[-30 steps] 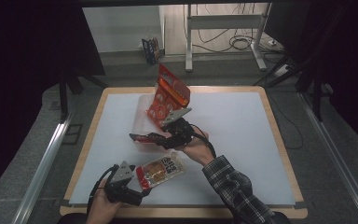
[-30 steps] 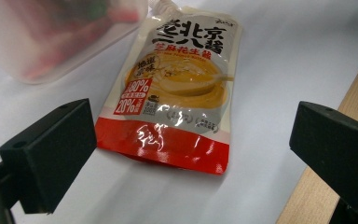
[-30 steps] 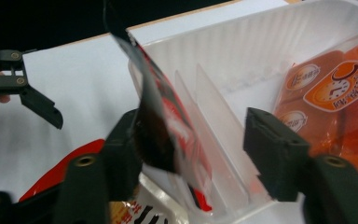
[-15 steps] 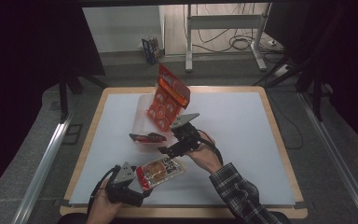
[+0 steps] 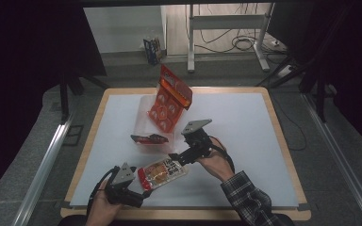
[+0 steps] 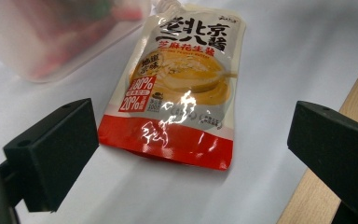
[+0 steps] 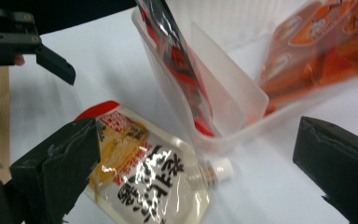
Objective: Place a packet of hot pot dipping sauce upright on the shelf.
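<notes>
- The clear plastic bin [image 5: 143, 123] is blurred, so the red packs inside are hard to make out.
- A glossy, flat sauce pouch [image 5: 162, 173] with a white screw cap is laid on the white table [image 5: 245, 141], just beside the bin.
- The right gripper [image 5: 178, 157] has just been opened wide above the cap, nothing clamped.
- The left gripper [image 5: 141, 194] is spread apart too, pouch untouched.

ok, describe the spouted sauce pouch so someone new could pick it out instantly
Start at the white table and find the clear plastic bin near its middle. Just in front of it, toward the person, the sauce pouch lies flat between the left gripper and the right gripper. Unlike the orange packs standing in the bin, it has a white screw cap, a cream face and a red bottom band.
</notes>
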Available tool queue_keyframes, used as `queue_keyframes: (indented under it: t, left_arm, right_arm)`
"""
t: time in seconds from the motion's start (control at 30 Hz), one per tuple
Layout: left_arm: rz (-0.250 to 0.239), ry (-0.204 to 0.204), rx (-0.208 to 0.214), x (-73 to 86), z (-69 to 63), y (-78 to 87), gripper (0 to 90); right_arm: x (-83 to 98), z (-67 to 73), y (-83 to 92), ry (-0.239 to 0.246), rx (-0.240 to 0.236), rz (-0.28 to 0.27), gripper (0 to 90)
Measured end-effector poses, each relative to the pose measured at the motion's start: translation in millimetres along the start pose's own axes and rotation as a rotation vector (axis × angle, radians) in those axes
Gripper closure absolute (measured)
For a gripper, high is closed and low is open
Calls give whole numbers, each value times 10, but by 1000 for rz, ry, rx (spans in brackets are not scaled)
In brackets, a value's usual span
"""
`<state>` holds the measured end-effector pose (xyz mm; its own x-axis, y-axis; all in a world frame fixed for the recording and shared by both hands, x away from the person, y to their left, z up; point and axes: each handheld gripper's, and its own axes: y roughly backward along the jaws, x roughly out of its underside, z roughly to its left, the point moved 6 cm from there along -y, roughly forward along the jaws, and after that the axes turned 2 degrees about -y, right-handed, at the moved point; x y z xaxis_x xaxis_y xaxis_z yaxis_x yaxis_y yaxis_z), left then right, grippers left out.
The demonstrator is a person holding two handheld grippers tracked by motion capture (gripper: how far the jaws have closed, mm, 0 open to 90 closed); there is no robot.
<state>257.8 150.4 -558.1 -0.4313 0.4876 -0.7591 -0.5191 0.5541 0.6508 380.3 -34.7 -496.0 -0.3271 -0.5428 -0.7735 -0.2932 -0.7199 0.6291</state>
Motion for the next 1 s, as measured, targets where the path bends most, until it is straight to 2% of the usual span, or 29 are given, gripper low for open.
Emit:
queue_keyframes:
  t: [0.1,0.23,0.53,0.83,1.0]
  left_arm:
    - [0,-5,-2,0,-4,7,18]
    - [-8,-6,21,-9,-15,25,15]
    - [-3,-12,-3,-7,2,31,58]
    - [-4,-32,-7,-9,27,28,138]
    - [-25,-25,14,-13,71,61,264]
  right_arm:
    - [63,-3,22,-14,3,11,0]
    - [139,3,53,-25,9,20,0]
    - [263,31,189,-42,19,19,0]
    - [402,63,316,-43,40,27,0]
    - [455,115,360,-43,25,2,0]
